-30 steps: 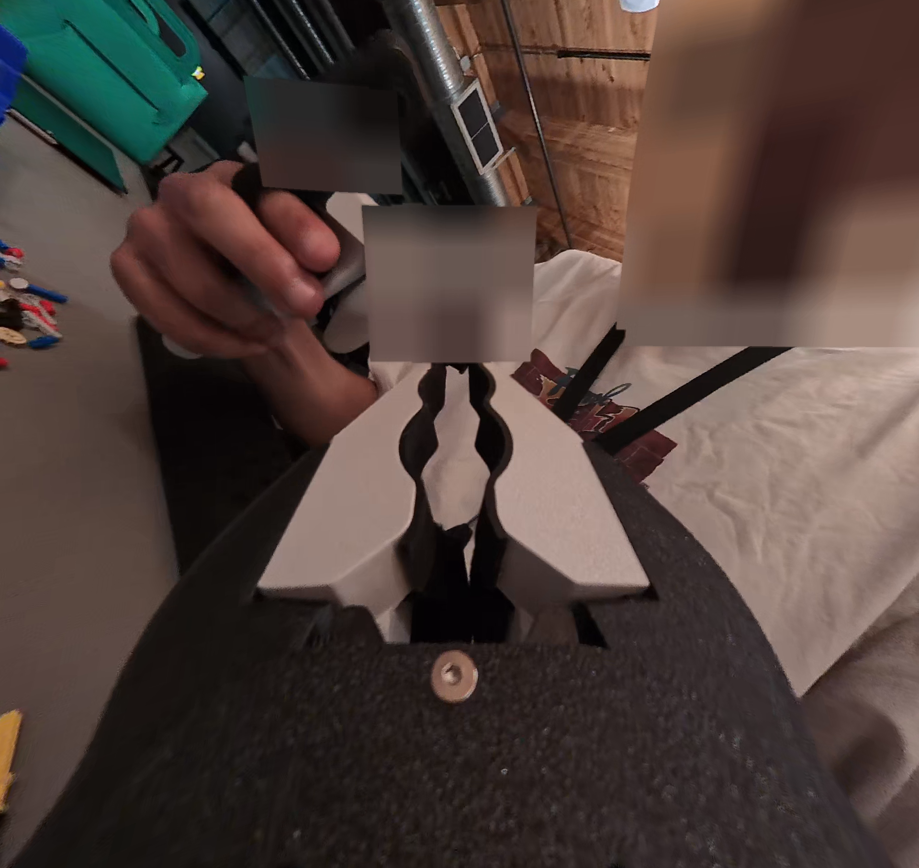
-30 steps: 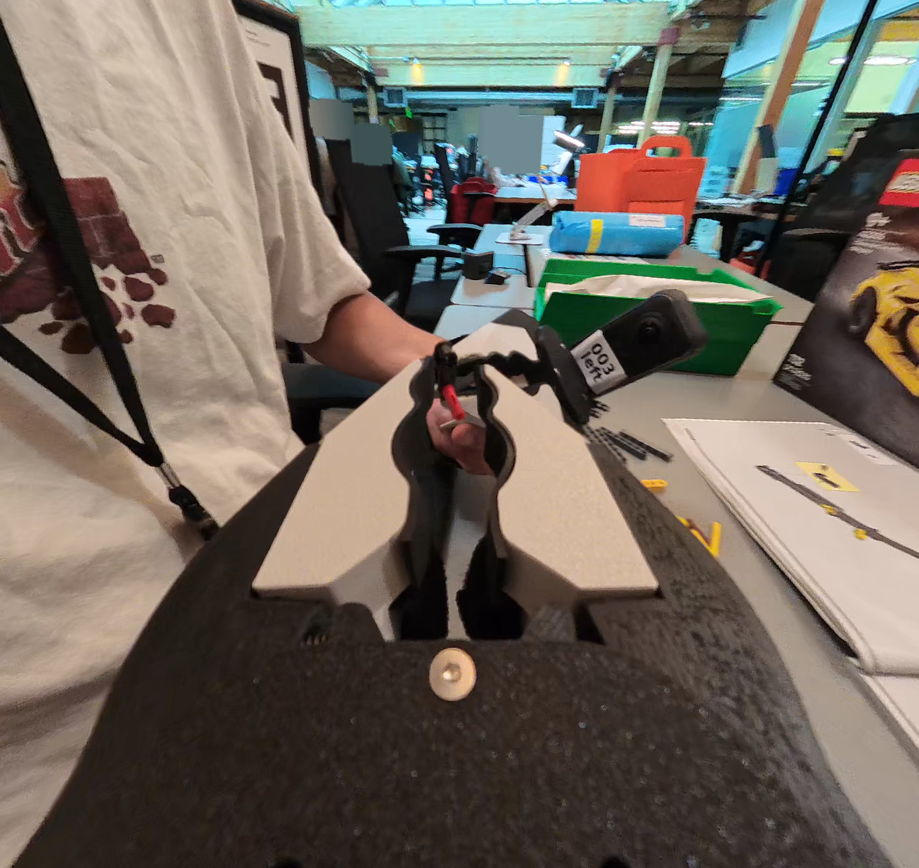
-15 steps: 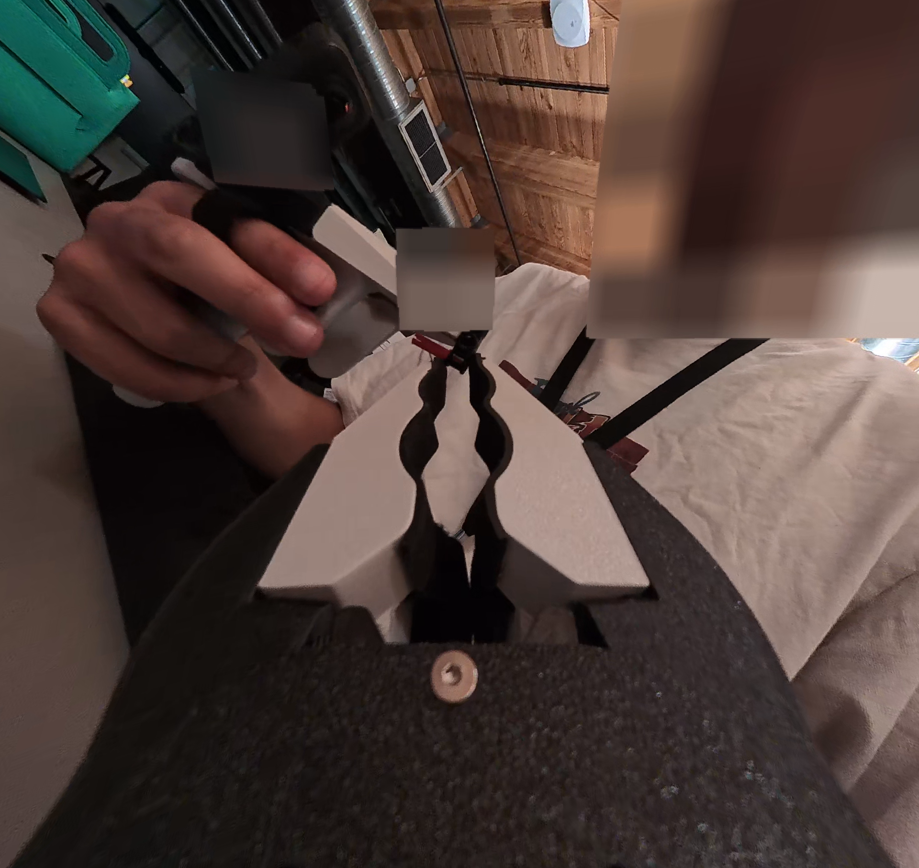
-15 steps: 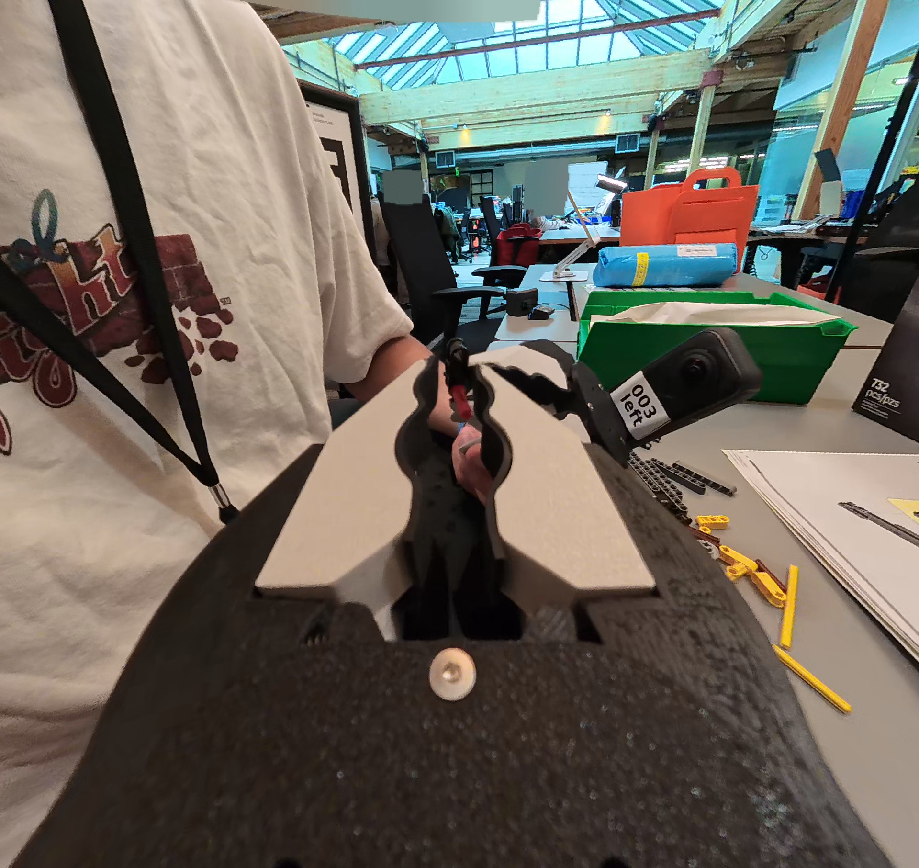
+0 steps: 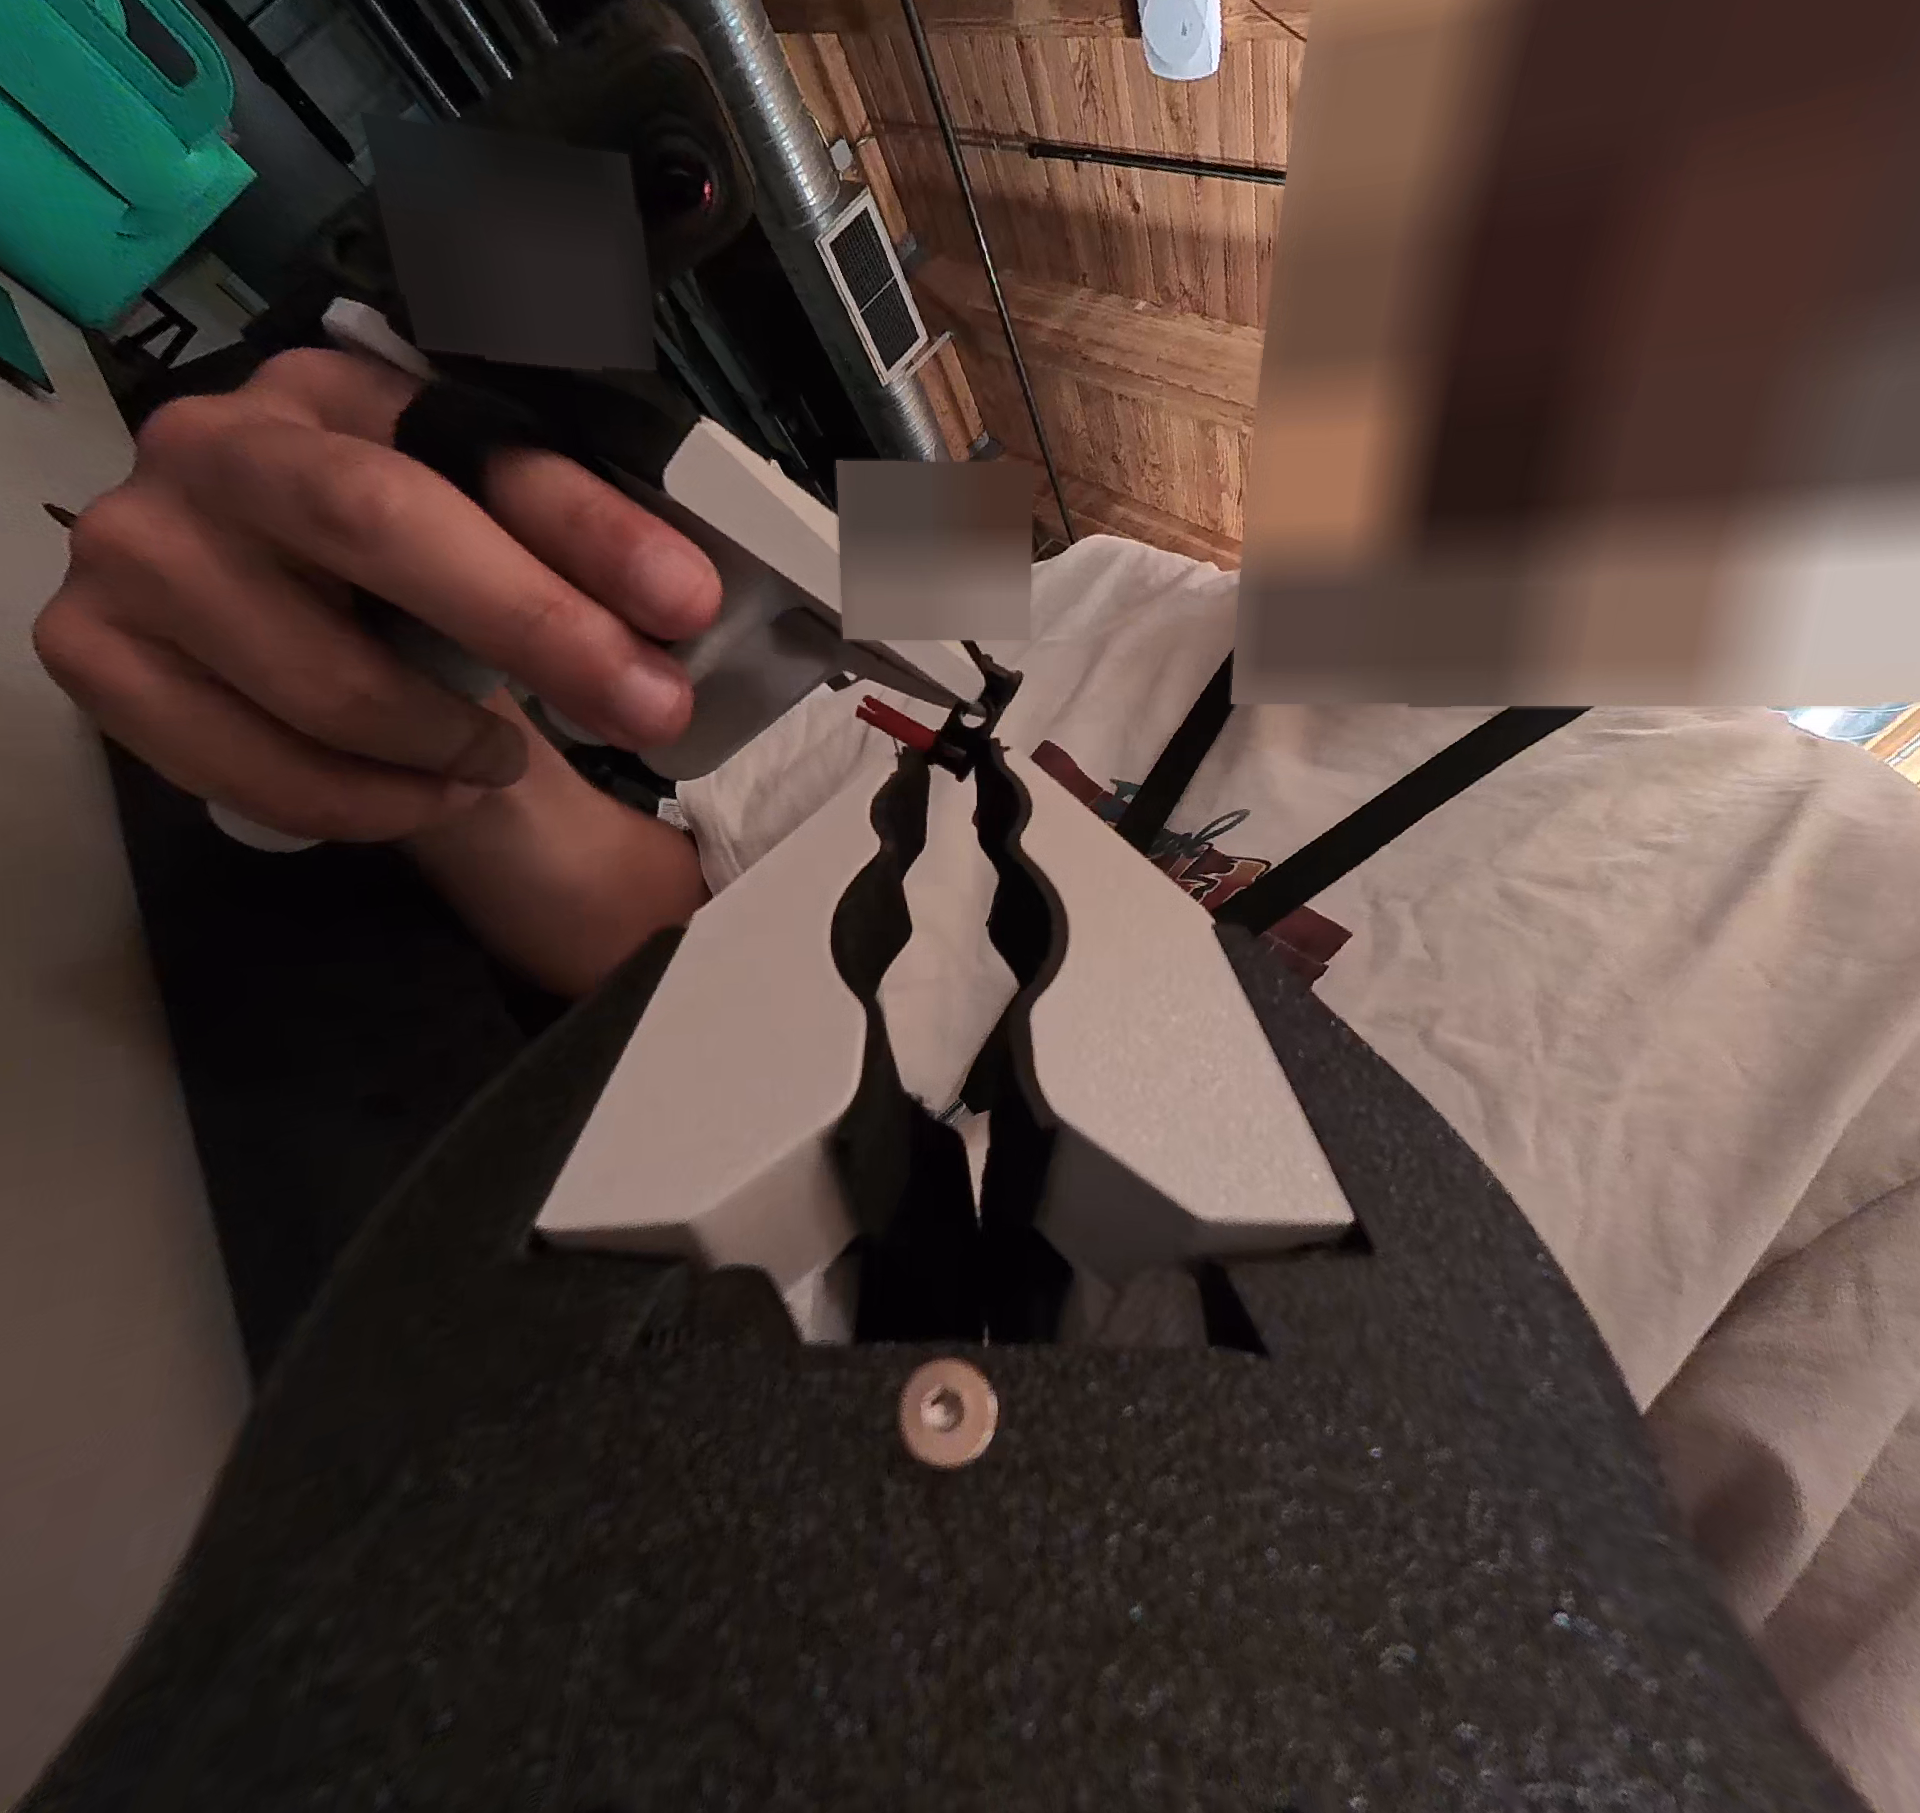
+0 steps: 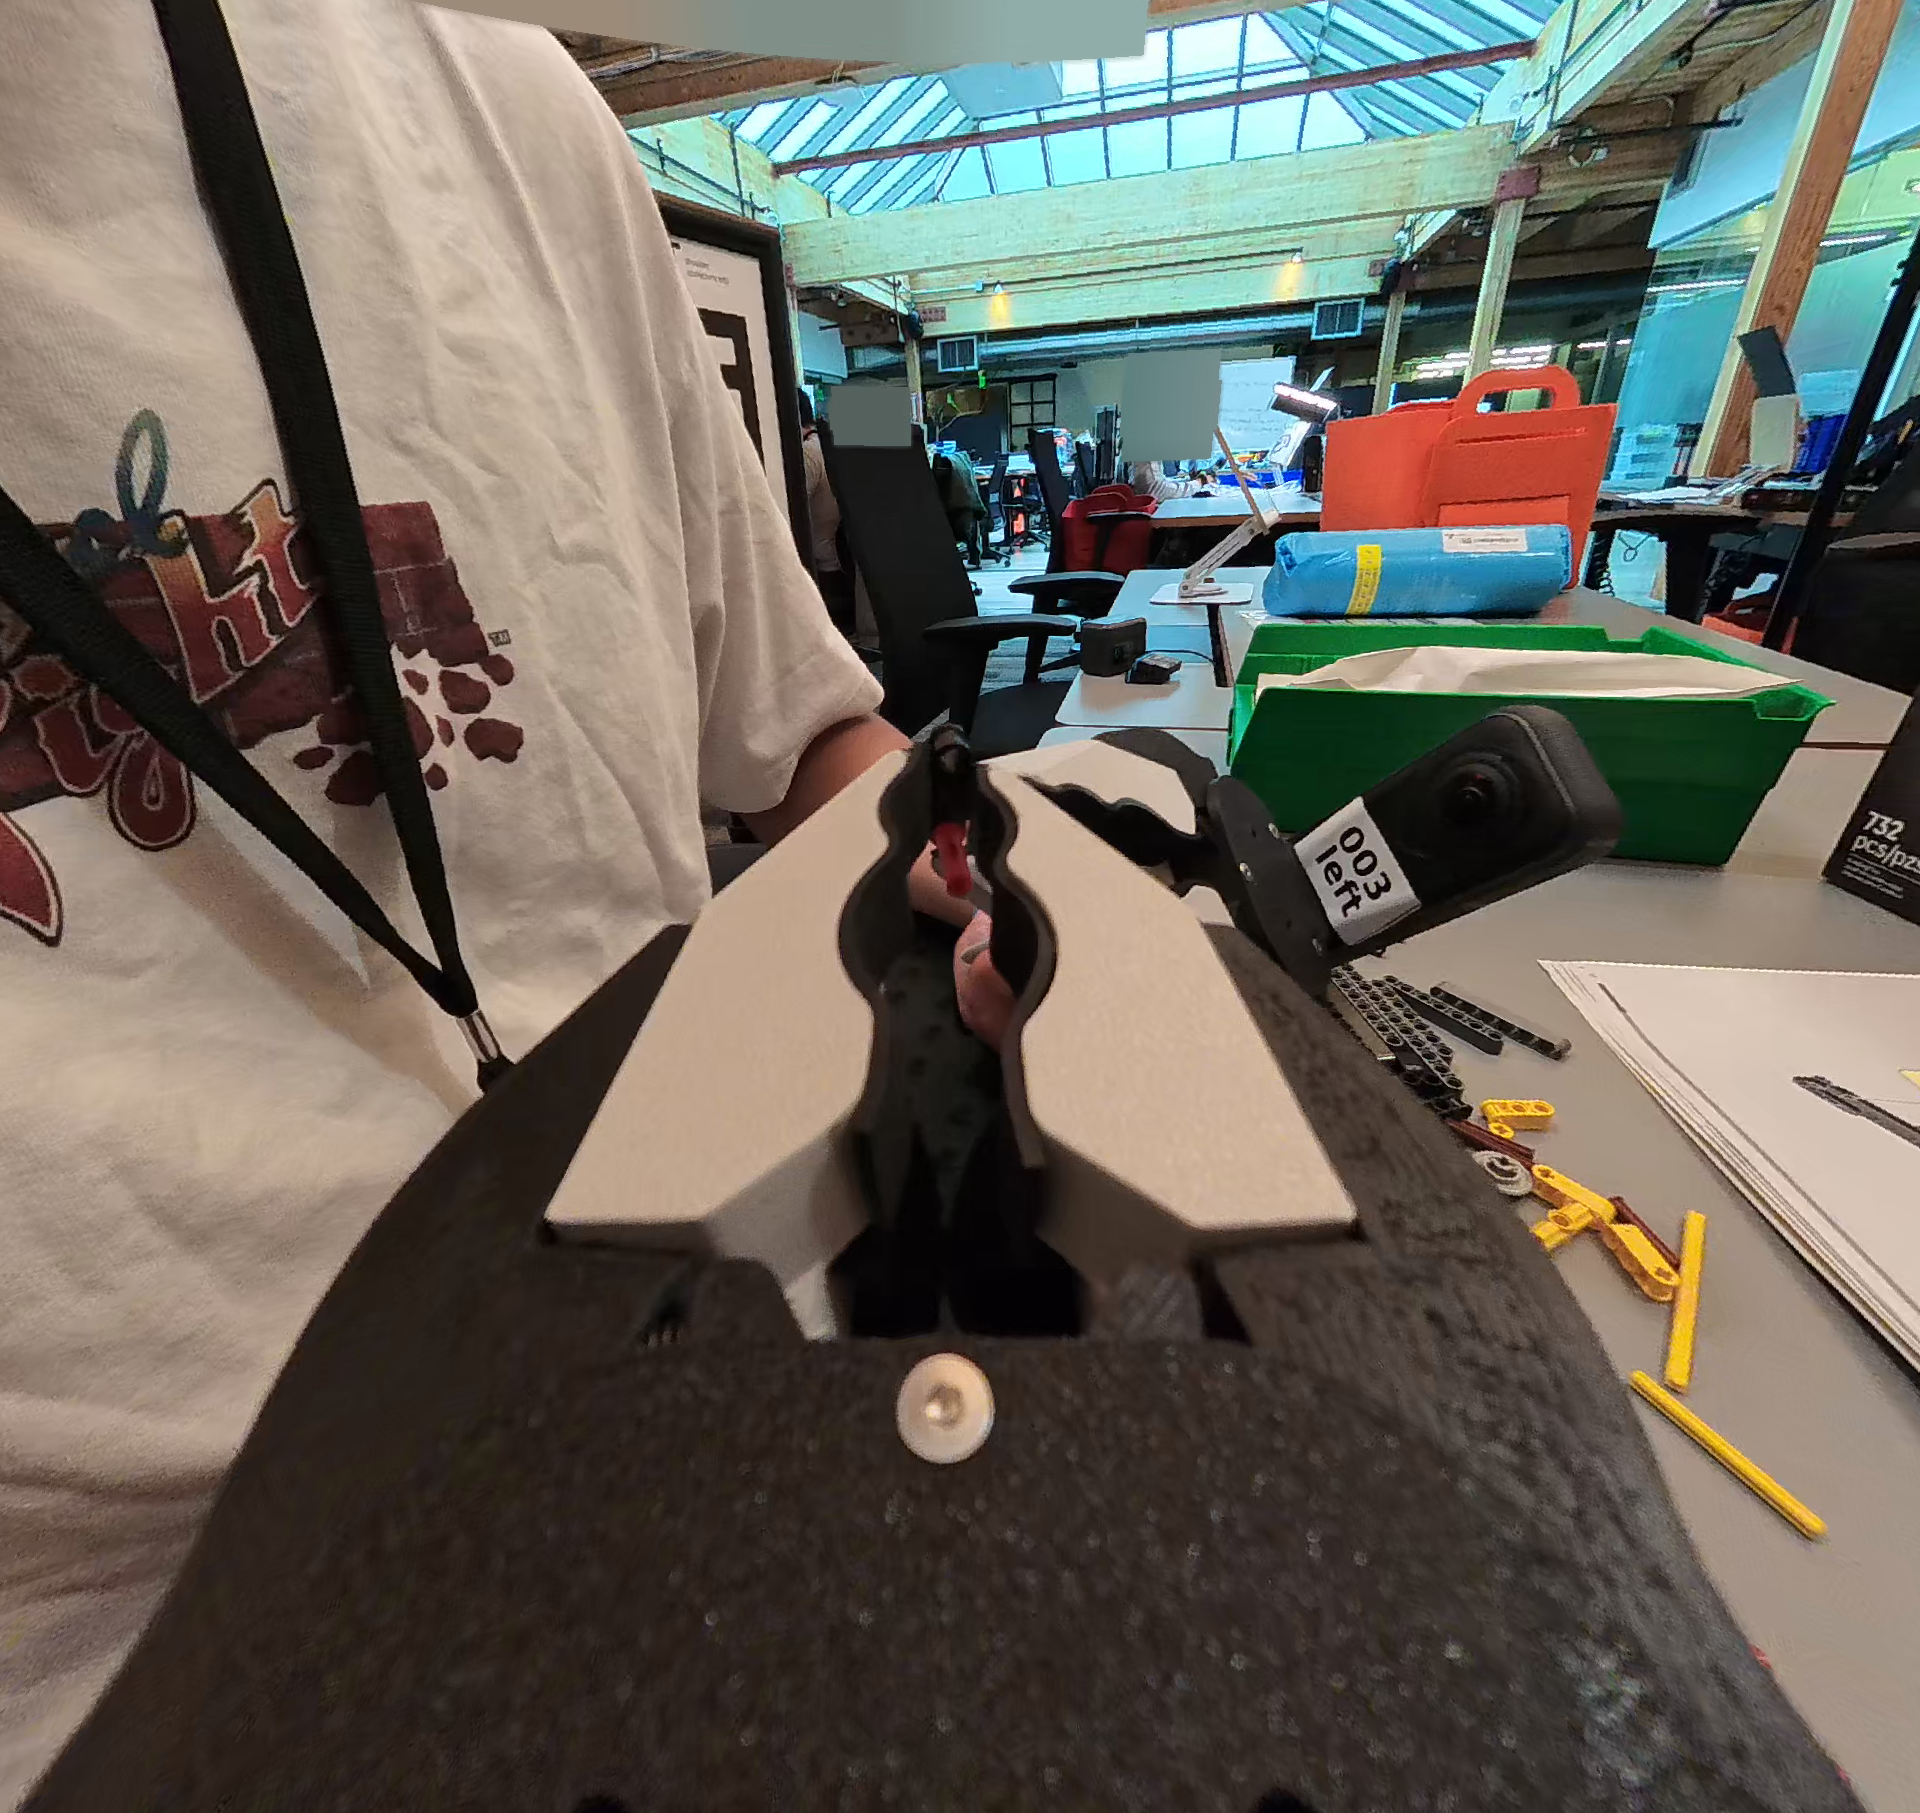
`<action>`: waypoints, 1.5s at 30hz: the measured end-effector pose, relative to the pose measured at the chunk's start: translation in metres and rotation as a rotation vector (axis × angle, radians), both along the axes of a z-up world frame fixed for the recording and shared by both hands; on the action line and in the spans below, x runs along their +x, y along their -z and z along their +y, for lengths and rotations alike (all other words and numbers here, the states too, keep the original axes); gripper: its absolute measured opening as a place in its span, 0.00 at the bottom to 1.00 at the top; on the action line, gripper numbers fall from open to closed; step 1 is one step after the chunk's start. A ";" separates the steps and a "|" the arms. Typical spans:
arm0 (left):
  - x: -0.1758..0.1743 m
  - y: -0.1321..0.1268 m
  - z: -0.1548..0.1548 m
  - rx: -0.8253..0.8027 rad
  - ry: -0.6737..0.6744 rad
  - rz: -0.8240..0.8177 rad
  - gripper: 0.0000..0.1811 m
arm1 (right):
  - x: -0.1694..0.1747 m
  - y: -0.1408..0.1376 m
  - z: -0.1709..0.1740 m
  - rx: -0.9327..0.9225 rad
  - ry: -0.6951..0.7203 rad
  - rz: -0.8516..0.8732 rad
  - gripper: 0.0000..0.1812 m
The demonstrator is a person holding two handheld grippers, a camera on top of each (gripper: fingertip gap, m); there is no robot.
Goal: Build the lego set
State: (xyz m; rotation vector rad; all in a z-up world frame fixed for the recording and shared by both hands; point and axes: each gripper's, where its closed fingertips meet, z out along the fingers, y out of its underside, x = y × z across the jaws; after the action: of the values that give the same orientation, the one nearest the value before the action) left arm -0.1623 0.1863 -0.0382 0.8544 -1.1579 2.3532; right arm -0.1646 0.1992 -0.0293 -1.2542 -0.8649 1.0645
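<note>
A grey table point(image 6: 1766, 932) runs along the right of the right wrist view, in a large open office with timber beams, a glazed roof and rows of desks and black chairs point(image 6: 935, 600) behind. On the table lie an open instruction booklet point(image 6: 1745, 1067), loose yellow lego pieces point(image 6: 1600, 1233), thin yellow axles point(image 6: 1725, 1451) and black beams point(image 6: 1455, 1015); farther back stand a green bin point(image 6: 1507, 776), a blue roll point(image 6: 1413, 568) and an orange carrier point(image 6: 1465, 464). A dark box point(image 6: 1881, 828) stands at the right edge. The person's white printed shirt point(image 6: 416, 516) with a black lanyard point(image 6: 291, 392) fills the left and blocks the room there. Both grippers are raised in front of the chest, tips meeting. The right gripper point(image 6: 951, 776) has its jaws nearly together, pinching a small black lego piece with a red pin point(image 6: 951, 854). The left gripper point(image 5: 951, 771) likewise pinches that black piece at its tips, the red pin point(image 5: 899, 719) poking sideways. In the left wrist view a hand point(image 5: 364, 600) grips the right gripper's handle before a wooden wall point(image 5: 1091, 257) and metal duct point(image 5: 748, 101).
</note>
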 end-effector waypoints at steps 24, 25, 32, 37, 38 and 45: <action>0.008 0.176 0.086 1.528 -0.323 0.236 0.12 | 0.048 0.075 0.034 -0.098 0.413 -0.251 0.04; 0.008 0.174 0.083 1.499 -0.317 0.250 0.12 | 0.049 0.075 0.035 -0.085 0.426 -0.266 0.04; 0.006 0.099 0.029 0.619 -0.184 0.443 0.11 | 0.028 0.092 0.018 0.079 0.321 -0.489 0.03; -0.005 0.091 0.018 0.322 -0.008 0.582 0.11 | 0.014 0.080 0.004 0.001 0.144 -0.354 0.03; -0.007 0.091 0.015 0.318 0.016 0.584 0.11 | 0.013 0.081 0.003 -0.011 0.123 -0.347 0.03; -0.010 0.085 0.008 0.299 0.080 0.570 0.11 | 0.007 0.083 -0.001 -0.026 0.082 -0.337 0.03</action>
State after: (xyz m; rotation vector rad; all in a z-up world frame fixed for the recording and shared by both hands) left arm -0.1720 0.1946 -0.1230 1.4303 -1.2643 1.7146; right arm -0.1574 0.1985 -0.1123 -1.5037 -1.0456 0.8134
